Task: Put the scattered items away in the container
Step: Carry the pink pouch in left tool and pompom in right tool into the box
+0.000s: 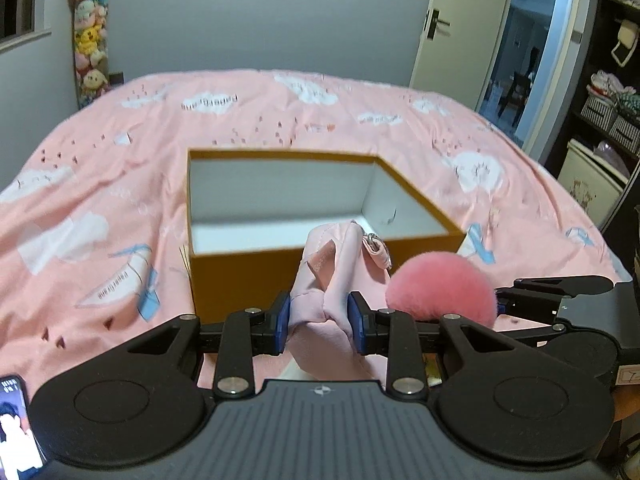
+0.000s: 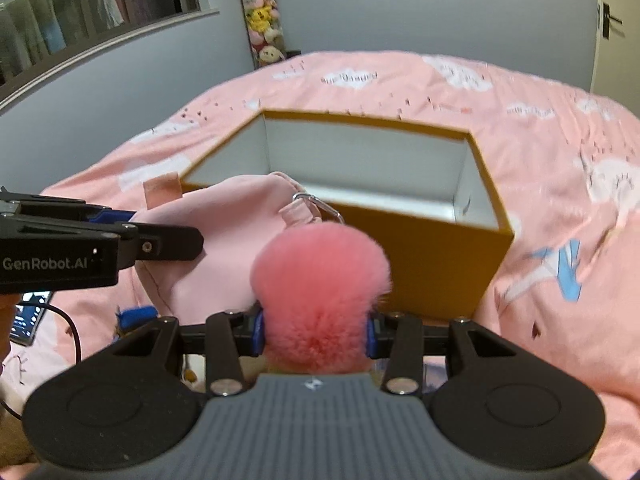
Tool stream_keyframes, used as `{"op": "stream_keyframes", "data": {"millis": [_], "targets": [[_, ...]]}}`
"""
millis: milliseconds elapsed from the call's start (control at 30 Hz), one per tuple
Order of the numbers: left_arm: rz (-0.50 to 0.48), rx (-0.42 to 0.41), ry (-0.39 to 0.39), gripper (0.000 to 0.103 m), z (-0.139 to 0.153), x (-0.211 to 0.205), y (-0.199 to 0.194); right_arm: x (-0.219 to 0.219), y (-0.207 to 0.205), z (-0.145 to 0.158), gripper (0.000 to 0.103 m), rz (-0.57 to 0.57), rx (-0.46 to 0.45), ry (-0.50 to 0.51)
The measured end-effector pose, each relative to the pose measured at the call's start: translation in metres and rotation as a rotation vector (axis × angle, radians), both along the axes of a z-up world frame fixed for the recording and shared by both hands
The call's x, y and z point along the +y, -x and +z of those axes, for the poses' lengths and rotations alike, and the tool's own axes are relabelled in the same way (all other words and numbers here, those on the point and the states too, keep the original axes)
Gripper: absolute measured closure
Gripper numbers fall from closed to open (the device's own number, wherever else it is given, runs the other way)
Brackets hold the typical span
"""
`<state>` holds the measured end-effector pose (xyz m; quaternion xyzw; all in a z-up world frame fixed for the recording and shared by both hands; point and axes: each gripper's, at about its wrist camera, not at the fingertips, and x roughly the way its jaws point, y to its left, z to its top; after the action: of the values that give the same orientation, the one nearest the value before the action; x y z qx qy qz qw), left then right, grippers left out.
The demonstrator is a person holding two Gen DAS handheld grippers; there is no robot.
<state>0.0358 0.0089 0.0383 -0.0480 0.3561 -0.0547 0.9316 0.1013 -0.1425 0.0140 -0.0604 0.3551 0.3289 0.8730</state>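
**A:** On the bed (image 1: 100, 184), in front of both cameras, where does the load sit, and how is it held?

**B:** It is one item in two parts: a pink fabric pouch (image 1: 332, 276) joined through a metal clasp (image 2: 316, 202) to a pink pompom (image 2: 320, 280). The left gripper (image 1: 320, 322) has its jaws clenched on a gathered fold of the pouch. The right gripper (image 2: 316, 330) has its jaws closed on the pompom, and the fur bulges around the blue pads (image 2: 259, 330).

**A:** Why two holds on one item?

**B:** Probably to control it. The pouch is limp and the pompom would swing on its clasp; with each part held, neither dangles or drags.

**A:** Where is the item relative to the container?

**B:** It is just short of the near wall of the orange box (image 1: 240, 276), at about rim level in both views. The box stands open on the bed, and its white interior looks empty apart from a small dark mark near one corner.

**A:** What does the next move require?

**B:** In my judgement, both grippers must carry the item over the near rim together, then let go once it is above the floor of the box. Uneven travel would strain the clasp.
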Motion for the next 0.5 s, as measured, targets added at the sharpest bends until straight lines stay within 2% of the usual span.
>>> {"op": "stream_keyframes", "data": {"millis": [500], "targets": [[0.049,-0.159,-0.002,0.069,0.053,0.023,-0.025,0.026,-0.029,0.059,0.057,0.042,-0.162,-0.057]]}}
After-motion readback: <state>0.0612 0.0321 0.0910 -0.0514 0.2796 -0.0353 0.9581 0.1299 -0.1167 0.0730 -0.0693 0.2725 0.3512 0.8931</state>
